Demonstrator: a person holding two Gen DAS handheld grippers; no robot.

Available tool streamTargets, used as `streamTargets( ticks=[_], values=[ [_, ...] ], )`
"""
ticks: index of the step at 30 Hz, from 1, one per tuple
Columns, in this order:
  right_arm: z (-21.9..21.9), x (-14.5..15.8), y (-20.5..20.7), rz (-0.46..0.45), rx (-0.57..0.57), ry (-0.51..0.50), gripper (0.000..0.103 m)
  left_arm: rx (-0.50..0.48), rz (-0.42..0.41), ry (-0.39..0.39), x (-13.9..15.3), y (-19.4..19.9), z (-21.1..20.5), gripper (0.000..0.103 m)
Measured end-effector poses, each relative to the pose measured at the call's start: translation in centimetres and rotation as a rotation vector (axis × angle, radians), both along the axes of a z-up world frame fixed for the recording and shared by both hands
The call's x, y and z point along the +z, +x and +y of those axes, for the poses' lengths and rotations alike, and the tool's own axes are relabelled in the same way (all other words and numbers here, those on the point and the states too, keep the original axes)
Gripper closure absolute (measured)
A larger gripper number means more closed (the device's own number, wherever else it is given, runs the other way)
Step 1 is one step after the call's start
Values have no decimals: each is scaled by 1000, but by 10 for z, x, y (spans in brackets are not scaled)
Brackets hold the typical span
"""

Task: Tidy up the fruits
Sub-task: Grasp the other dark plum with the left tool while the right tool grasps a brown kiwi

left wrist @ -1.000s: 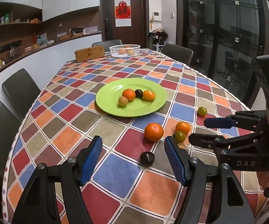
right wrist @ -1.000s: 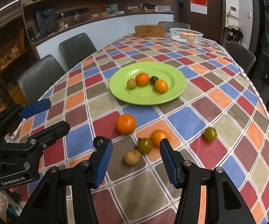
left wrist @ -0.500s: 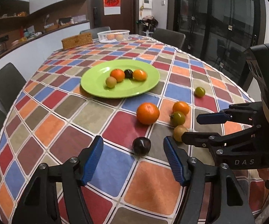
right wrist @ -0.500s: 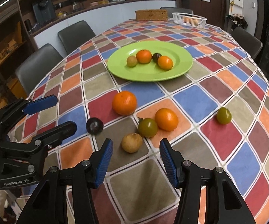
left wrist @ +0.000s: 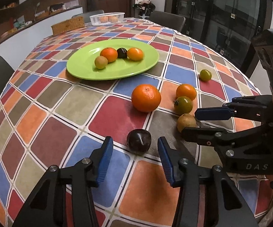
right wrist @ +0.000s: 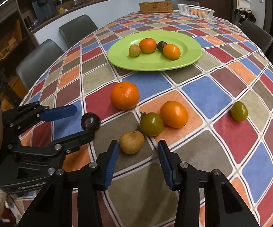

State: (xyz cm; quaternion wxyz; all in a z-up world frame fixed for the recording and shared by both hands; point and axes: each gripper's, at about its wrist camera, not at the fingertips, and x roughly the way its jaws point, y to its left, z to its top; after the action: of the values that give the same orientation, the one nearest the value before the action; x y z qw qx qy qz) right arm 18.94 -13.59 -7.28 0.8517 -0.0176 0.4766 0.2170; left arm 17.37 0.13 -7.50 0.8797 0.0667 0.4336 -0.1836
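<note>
Now, left gripper [left wrist: 135, 147] jaws closing around upright plum [left wrist: 139, 141], right gripper [right wrist: 137, 152] jaws closing around tan fruit [right wrist: 131, 142], untouched.

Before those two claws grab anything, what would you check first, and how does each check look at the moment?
1. Dark plum lies between the left gripper fingers: ok.
2. Tan fruit lies between the right gripper fingers: ok.
3. Pads pressing on fruit: not ok, gaps remain, though both jaws have just been closing.
4. Two grippers apart from each other: ok.
5. Free room on the green plate: ok.
6. Green tomato clear of the tan fruit: cannot tell.
</note>
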Motion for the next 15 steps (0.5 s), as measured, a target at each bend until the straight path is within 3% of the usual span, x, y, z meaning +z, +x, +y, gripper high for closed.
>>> streamTargets(
  ticks=[11, 15],
  values=[
    [4, -2, 5, 8, 19, 27, 66, -2, 26, -20, -5, 6, -1, 75],
    [4, -3, 7, 16, 23, 46, 69, 0, 29, -25, -5, 6, 0, 76]
  ],
)
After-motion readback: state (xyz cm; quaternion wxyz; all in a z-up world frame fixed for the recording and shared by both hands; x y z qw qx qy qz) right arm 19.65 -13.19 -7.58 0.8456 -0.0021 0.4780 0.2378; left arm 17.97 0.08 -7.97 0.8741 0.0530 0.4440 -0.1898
